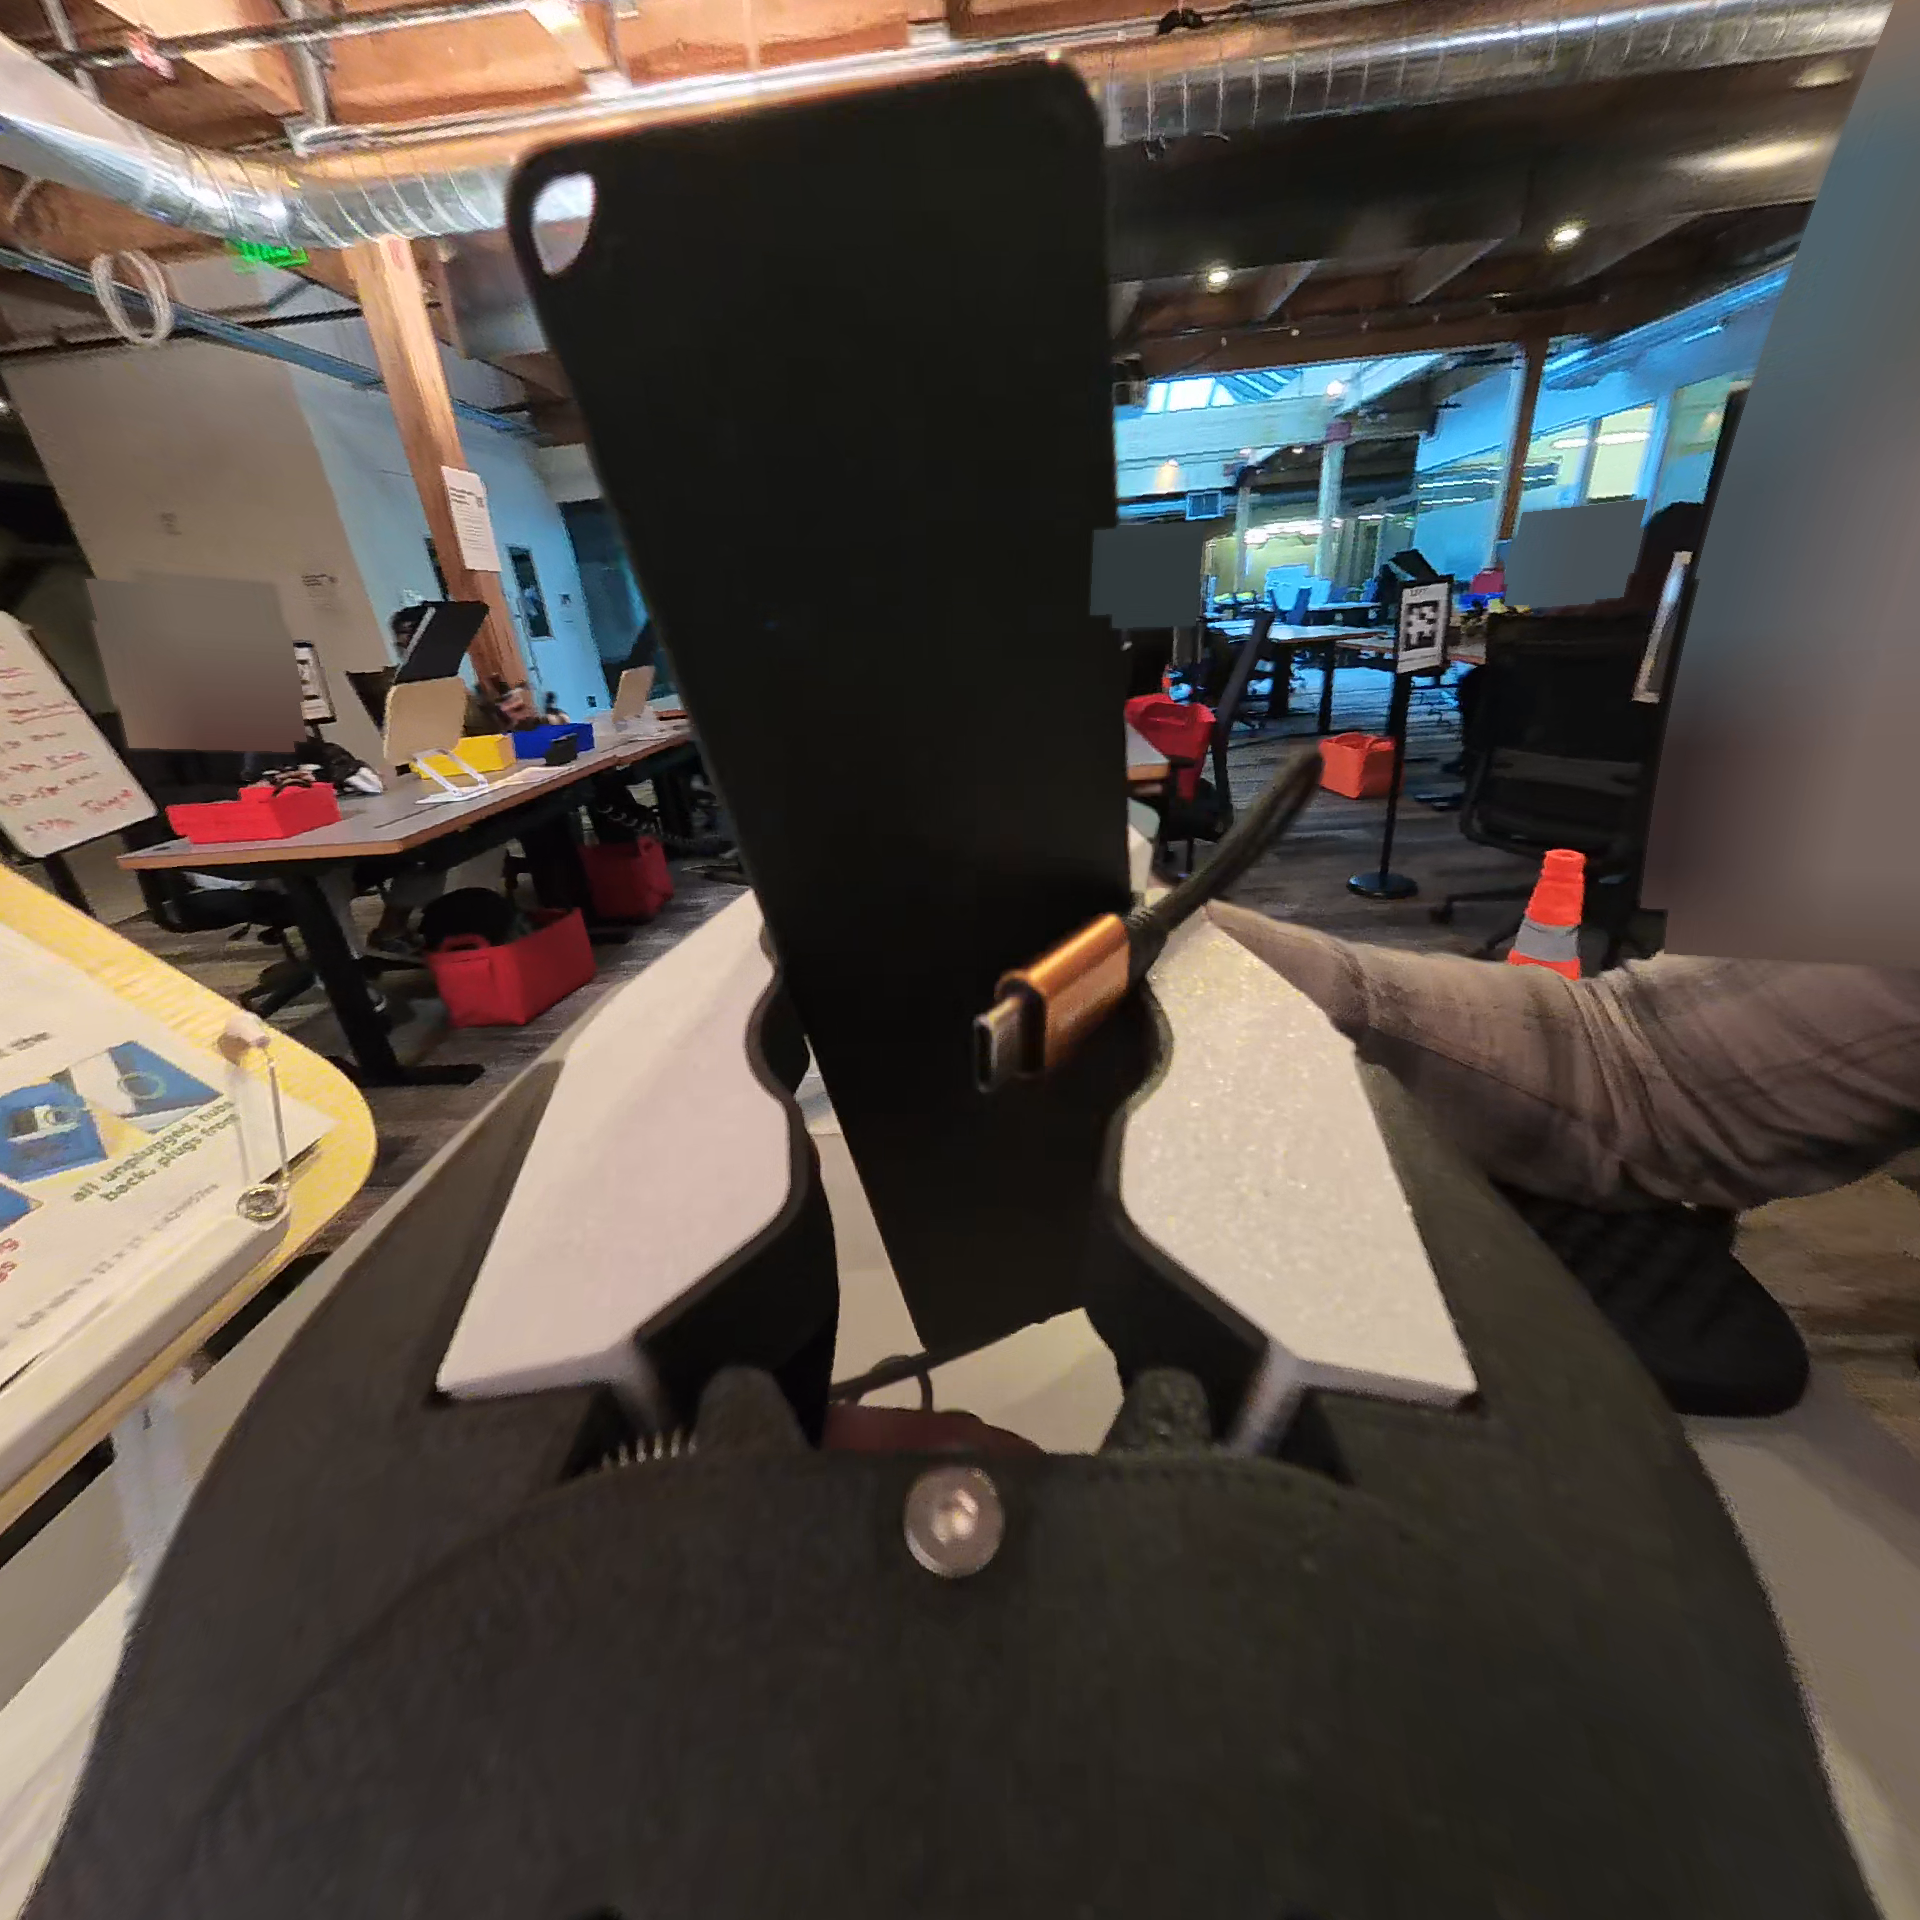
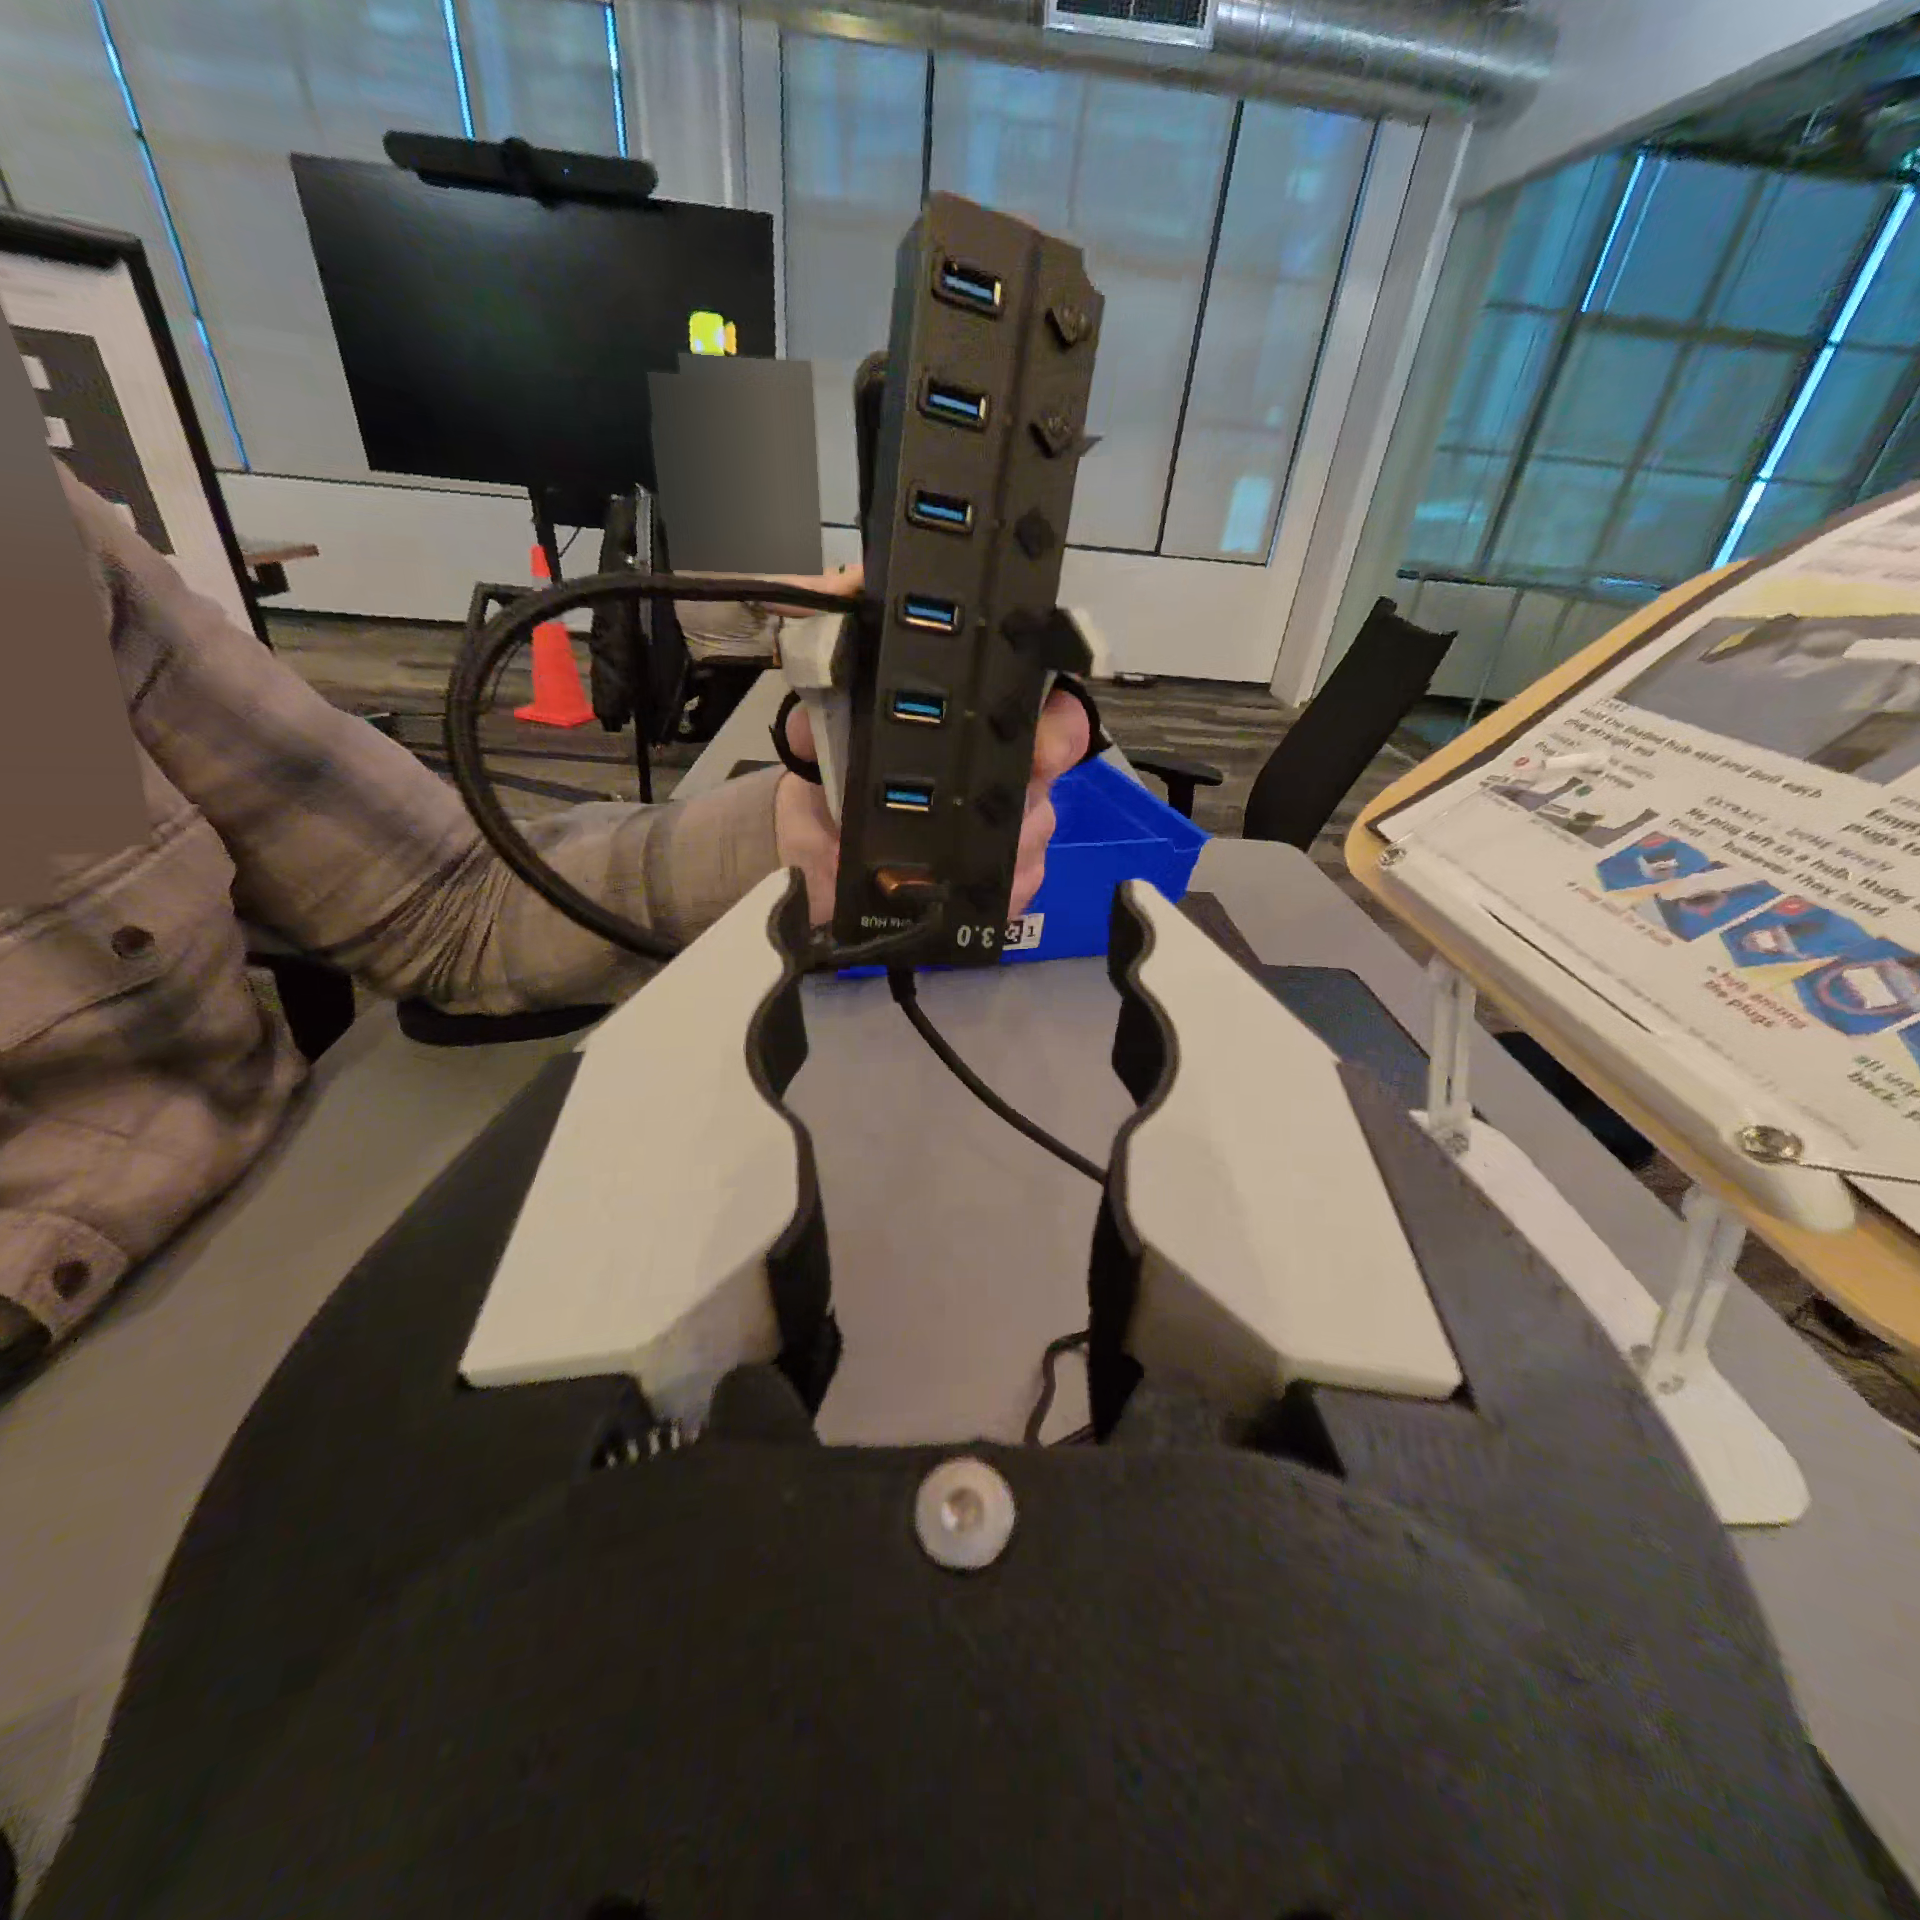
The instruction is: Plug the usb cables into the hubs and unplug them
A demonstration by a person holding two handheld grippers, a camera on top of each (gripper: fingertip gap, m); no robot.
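Note:
In the left wrist view, my left gripper (image 1: 966,997) is shut on a black USB hub (image 1: 852,582) and holds it upright, plain back towards the camera. A copper USB-C plug (image 1: 1060,1003) on a braided black cable (image 1: 1247,831) sits against the hub by my right fingertip. In the right wrist view the same hub (image 2: 956,582) shows its column of several blue ports. A copper plug (image 2: 906,883) sits in the lowest port, and its braided cable (image 2: 468,727) loops left. My right gripper (image 2: 951,945) is open, its fingertips flanking the hub's lower end.
A blue bin (image 2: 1127,842) stands on the grey table (image 2: 935,1195) behind the hub. A tilted instruction board is at the right (image 2: 1662,883) and shows at the left in the left wrist view (image 1: 125,1143). A person's sleeve (image 2: 312,831) is at the left. The grippers' ends are close to 6 cm from one another.

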